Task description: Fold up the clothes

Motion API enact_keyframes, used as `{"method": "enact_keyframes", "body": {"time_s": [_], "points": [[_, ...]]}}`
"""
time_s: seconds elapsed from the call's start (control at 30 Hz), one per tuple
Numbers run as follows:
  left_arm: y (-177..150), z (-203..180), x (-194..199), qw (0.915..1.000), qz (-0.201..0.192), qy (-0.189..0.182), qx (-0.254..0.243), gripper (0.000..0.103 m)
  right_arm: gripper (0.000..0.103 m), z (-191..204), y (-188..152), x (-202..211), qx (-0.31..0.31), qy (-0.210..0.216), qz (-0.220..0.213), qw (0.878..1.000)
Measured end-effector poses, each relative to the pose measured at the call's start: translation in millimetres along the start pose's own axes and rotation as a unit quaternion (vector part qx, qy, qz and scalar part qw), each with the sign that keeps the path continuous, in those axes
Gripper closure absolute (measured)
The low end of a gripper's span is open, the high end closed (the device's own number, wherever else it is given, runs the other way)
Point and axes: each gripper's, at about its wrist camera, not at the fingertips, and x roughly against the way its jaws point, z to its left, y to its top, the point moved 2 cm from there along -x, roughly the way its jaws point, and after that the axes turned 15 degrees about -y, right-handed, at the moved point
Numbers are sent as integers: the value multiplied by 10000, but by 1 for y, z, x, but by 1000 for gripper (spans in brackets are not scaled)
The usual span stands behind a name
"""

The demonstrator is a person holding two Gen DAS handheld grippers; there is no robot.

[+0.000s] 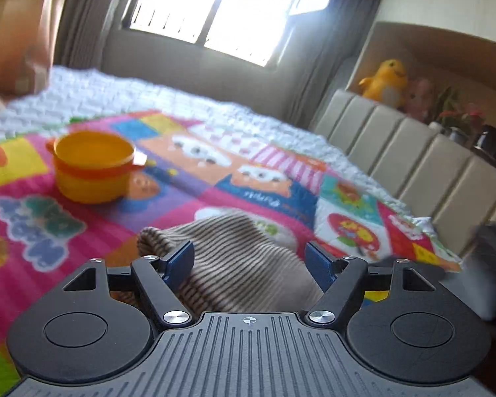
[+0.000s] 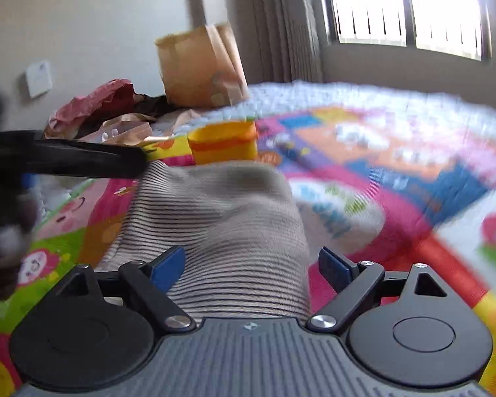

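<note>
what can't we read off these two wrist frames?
- Striped garment: near end hidden under the left hand-held gripper in the left wrist view, so its type is unclear.
- Same in the right wrist view: right hand-held gripper covers the garment's near edge.
- Play mat: print smeared by blur, right wrist view.
- Yellow pot: base hidden behind the garment.

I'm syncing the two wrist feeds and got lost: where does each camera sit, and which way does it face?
Left wrist: on the left gripper, jaws open, facing over the striped garment towards the window and headboard; the right gripper blurs in at the right edge.
Right wrist: on the right gripper, jaws open, facing the paper bag and wall; the left gripper crosses at left.
Shared: garment, yellow pot, colourful mat, window.
</note>
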Motion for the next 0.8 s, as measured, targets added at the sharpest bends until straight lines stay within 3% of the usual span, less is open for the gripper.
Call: {"method": "enact_keyframes", "body": {"time_s": [0.07, 0.17, 0.27, 0.4, 0.47, 0.53, 0.63, 0.67, 0.73, 0.8], "points": [[-11, 16, -16, 9998, 65, 159, 37, 28, 14, 14, -1, 21, 343, 160, -272, 9989], [-25, 27, -29, 9995, 11, 322, -68, 26, 13, 34, -16, 12, 735, 199, 39, 9971], [-28, 24, -30, 9988, -108, 431, -191, 26, 5, 34, -27, -4, 692, 107, 20, 9975], [-29, 3, -4, 9963, -347, 782, -96, 25, 6, 12, -18, 9, 62, 255, 149, 9995], [-39, -16, 21, 9955, -421, 825, 209, 6, 6, -7, -21, 24, -305, 335, 207, 9988], [-53, -29, 37, 9953, -339, 651, 633, 4, 6, -27, -27, 32, -680, 340, 330, 9966], [-75, -41, 45, 9932, -90, 256, 1131, 6, 10, -43, -37, 24, -1129, 386, 626, 9909], [-80, -42, 41, 9933, 2, 201, 1140, 8, 25, -43, -40, 20, -1192, 413, 712, 9895], [-82, -35, 33, 9952, 83, 356, 908, 24, 31, -37, -41, 10, -1195, 409, 802, 9887], [-81, -25, 27, 9962, 122, 499, 698, 26, 31, -26, -38, 2, -1093, 250, 715, 9911]]}}
